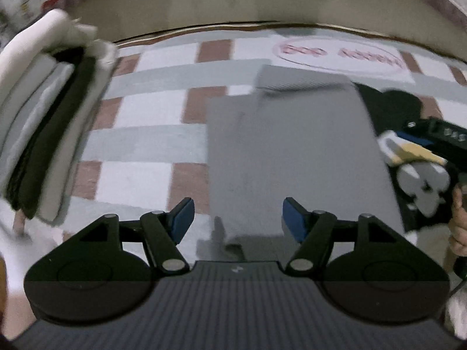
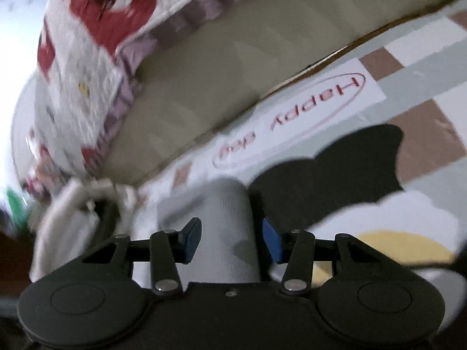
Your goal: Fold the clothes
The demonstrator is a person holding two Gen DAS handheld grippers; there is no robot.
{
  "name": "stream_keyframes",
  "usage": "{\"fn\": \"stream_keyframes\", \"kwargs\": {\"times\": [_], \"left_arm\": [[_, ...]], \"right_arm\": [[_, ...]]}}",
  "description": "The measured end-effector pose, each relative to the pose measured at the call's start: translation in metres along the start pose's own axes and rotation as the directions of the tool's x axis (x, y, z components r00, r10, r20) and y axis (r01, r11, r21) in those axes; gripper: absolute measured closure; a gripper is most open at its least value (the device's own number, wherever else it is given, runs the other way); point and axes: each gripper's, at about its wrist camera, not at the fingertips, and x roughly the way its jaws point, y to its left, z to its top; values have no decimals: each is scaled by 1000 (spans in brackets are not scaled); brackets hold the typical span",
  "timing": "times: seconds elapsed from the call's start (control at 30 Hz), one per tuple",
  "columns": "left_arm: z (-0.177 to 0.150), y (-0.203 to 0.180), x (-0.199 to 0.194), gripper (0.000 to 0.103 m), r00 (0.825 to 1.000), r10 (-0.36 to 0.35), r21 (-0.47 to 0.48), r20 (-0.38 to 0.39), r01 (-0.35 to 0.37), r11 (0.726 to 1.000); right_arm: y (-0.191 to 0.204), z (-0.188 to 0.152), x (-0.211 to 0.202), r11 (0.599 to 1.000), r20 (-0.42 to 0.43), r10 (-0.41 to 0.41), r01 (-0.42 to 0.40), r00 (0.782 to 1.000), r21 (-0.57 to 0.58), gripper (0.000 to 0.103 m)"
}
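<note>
Now the left claw (image 1: 238,218) hovers wide open over the near end of a folded grey garment (image 1: 294,151) lying flat on the checked bedspread (image 1: 140,143), with a stack of folded clothes (image 1: 49,122) by the spread's left edge. The right claw (image 2: 232,240) stands partly open around a raised fold of the same grey cloth, its pads (image 2: 272,243) just beside the fabric.

Home bedroom, checked mat (image 1: 140,143), quilted bedspread (image 2: 87,67)

Open checkered mat (image 1: 140,143) lies between the folded stack (image 1: 43,134) and the grey garment (image 1: 292,151).
</note>
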Motion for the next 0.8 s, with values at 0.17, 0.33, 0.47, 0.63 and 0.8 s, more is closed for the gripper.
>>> {"fn": "stream_keyframes", "kwargs": {"times": [0.17, 0.33, 0.47, 0.63, 0.8], "left_arm": [[-2, -12, 19, 30, 992, -113, 88, 64, 107, 990], [-2, 13, 59, 30, 997, -29, -57, 65, 33, 998], [-17, 51, 87, 30, 990, -137, -233, 36, 142, 962], [-16, 68, 115, 11, 922, -387, -207, 13, 381, 901], [-4, 49, 108, 10, 938, -342, -27, -61, 341, 940]], "right_arm": [[-8, -30, -23, 994, -48, 11, -5, 999, 110, 49], [-10, -37, -26, 996, -63, -24, 29, 998, 83, 47], [-21, -40, -11, 991, -105, -32, 45, 994, 128, 47], [-14, -36, -13, 997, -88, -52, 56, 995, 44, 47], [-18, -34, 12, 993, -191, 84, -67, 978, 94, 47]]}}
